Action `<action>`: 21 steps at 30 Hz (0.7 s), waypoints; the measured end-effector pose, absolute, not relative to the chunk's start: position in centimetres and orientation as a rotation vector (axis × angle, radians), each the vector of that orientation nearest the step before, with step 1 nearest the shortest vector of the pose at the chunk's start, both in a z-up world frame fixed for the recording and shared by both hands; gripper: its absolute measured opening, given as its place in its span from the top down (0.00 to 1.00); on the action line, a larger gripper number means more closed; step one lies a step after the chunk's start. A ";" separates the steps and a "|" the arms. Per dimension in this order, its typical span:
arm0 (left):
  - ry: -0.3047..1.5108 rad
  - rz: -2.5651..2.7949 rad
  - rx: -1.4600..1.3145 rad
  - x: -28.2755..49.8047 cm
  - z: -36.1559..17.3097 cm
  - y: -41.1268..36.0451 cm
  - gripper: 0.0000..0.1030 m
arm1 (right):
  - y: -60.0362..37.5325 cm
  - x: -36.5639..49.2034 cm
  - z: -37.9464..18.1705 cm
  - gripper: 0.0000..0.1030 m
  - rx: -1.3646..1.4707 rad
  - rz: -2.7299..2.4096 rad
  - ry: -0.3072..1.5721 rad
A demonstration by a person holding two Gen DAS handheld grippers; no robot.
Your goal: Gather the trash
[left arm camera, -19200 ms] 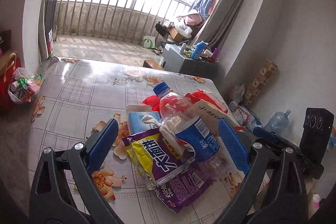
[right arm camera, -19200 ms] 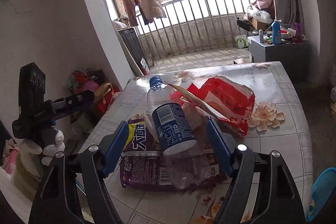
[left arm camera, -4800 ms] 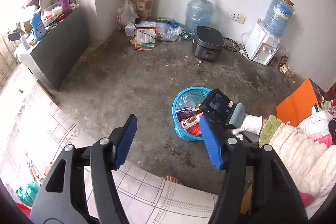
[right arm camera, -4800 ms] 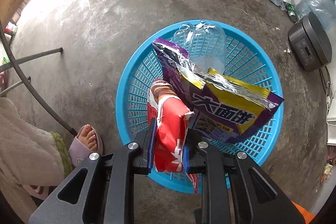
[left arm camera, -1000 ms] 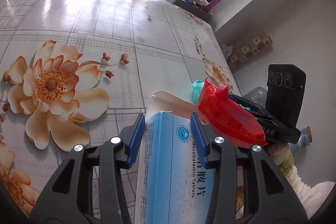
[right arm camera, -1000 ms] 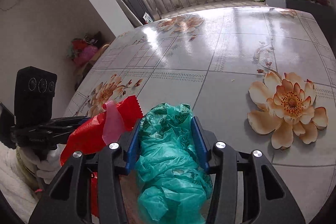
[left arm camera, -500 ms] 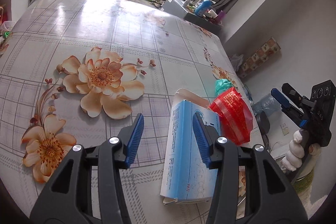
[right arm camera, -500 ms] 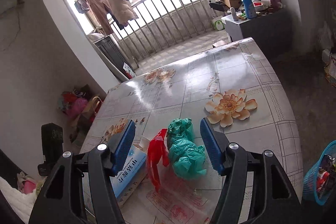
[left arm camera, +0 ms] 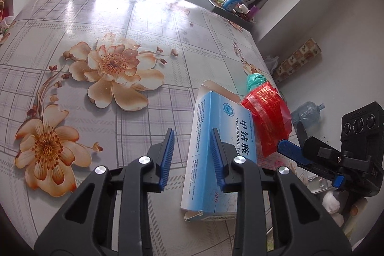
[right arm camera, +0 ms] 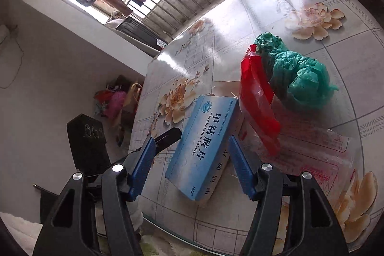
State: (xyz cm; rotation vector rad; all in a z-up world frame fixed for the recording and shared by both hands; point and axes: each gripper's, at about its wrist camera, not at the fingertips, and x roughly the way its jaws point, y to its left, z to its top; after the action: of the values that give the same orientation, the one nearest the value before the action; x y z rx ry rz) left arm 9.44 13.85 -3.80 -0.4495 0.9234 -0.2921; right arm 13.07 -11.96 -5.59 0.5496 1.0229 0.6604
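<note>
The left gripper [left arm camera: 193,156] hangs over the flowered table [left arm camera: 100,16] with its jaws narrow and nothing between them; they have just been closing. Its left finger is over bare tablecloth, while its right finger [left arm camera: 217,157] lies across the near left edge of the blue medicine box [left arm camera: 211,152], which stays outside the gap, just to the right of the tool, lying flat with an open flap at its far end. Further right, against the box's far corner, sits the red plastic bag [left arm camera: 268,116], and beyond that the crumpled green bag [left arm camera: 255,80], near the table's right edge. The right gripper [right arm camera: 189,164] comes in from that side, jaws standing fairly wide and gripping nothing. In its own view the blue box lies between and just ahead of its two fingers, not pressed by either pad; whether a pad touches it cannot be told. The red bag rises just right of its right finger [right arm camera: 240,164], with the green bag behind.
</note>
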 end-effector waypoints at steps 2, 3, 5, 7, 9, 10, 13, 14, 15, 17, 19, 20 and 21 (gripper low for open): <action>0.925 -0.304 -0.460 9.1 -4.1 14.1 0.74 | -11.1 13.9 -6.4 0.39 0.556 0.639 1.068; 0.927 -0.313 -0.467 9.0 -4.2 14.2 0.74 | -10.7 14.0 -6.9 0.39 0.565 0.629 1.092; 0.937 -0.345 -0.480 8.7 -4.5 14.5 0.74 | -10.1 14.4 -7.7 0.39 0.584 0.624 1.120; 0.959 -0.401 -0.515 8.7 -5.0 14.7 0.74 | -9.5 14.8 -8.1 0.43 0.587 0.625 1.135; 0.986 -0.455 -0.578 8.7 -5.7 14.8 0.74 | -9.0 14.9 -8.5 0.46 0.593 0.627 1.143; 0.983 -0.461 -0.593 8.6 -5.8 15.0 0.74 | -9.0 14.8 -8.5 0.48 0.594 0.622 1.139; 0.977 -0.476 -0.628 8.1 -5.7 15.5 0.76 | -9.0 14.6 -8.3 0.55 0.626 0.652 1.131; 0.975 -0.482 -0.638 7.9 -5.3 15.6 0.76 | -9.3 14.4 -8.0 0.55 0.637 0.663 1.124; 0.968 -0.488 -0.643 7.5 -4.8 15.7 0.76 | -9.5 14.2 -7.5 0.55 0.641 0.673 1.114; 0.928 -0.493 -0.627 6.7 -3.3 15.7 0.76 | -9.6 13.7 -6.3 0.56 0.640 0.701 1.078; 0.893 -0.494 -0.591 6.0 -1.4 15.3 0.76 | -9.8 13.2 -5.0 0.56 0.642 0.721 1.042; 0.876 -0.498 -0.583 5.6 -0.6 15.1 0.76 | -9.9 12.9 -4.3 0.56 0.644 0.729 1.021; 0.861 -0.506 -0.578 5.2 0.2 14.8 0.76 | -10.2 12.5 -3.7 0.56 0.648 0.735 0.998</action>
State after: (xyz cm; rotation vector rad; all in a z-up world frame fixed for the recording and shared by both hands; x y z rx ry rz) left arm 5.24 14.80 0.19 -0.5780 0.8605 -0.5056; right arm 12.50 -10.23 -3.67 0.6475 0.9982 0.7351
